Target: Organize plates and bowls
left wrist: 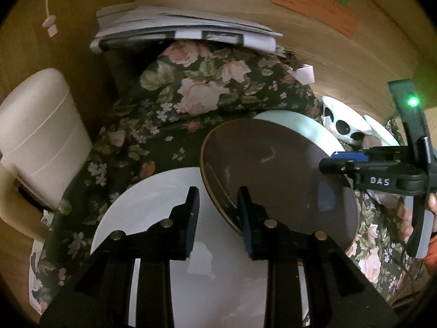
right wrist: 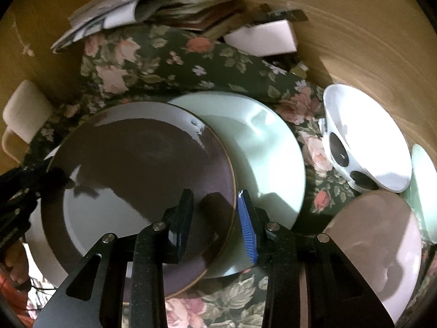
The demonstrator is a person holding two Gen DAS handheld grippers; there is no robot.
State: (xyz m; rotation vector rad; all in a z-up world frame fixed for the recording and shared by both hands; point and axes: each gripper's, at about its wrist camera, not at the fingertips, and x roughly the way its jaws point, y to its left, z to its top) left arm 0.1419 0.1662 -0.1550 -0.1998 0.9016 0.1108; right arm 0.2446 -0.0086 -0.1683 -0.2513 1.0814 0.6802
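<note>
Brown plate, gripped at opposite rims by both grippers, sits tilted over a white plate and a pale green plate.

Left gripper: jaws pinch the rim directly ahead. Right gripper: jaws clamp the opposite rim, pale green plate just beyond.

Progress, judged: stacking only begun. Spotted bowl and pinkish plate, to the right gripper's right, remain loose on the floral cloth.

Both grippers pitch steeply down.
</note>
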